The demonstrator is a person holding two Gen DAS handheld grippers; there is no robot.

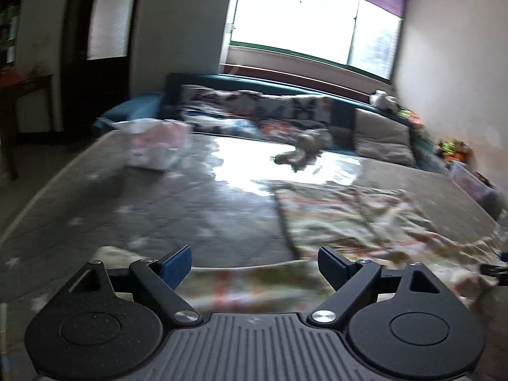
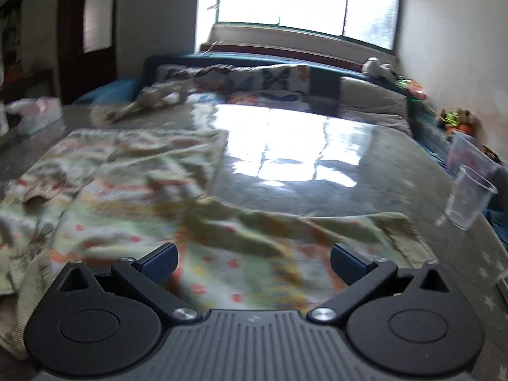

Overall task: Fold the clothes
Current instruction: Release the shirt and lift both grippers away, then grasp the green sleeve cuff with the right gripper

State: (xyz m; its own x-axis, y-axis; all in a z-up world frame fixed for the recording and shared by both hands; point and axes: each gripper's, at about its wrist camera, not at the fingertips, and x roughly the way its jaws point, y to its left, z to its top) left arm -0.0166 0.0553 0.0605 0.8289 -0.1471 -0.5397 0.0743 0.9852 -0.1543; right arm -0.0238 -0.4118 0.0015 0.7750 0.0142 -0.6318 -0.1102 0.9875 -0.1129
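Note:
A pale green garment with orange and yellow print [image 1: 355, 222] lies spread and rumpled on the grey glossy table [image 1: 190, 209]. In the right wrist view the garment [image 2: 143, 197] fills the near left and middle. My left gripper [image 1: 255, 265] is open and empty, above the garment's near left edge. My right gripper [image 2: 254, 262] is open and empty, above the garment's near right part. Both views are blurred.
A clear plastic cup [image 2: 470, 197] stands at the table's right edge. A tissue pack [image 1: 155, 146] sits at the far left of the table. A small crumpled cloth [image 1: 301, 152] lies at the far end. A sofa with cushions [image 1: 285, 111] runs behind the table under a window.

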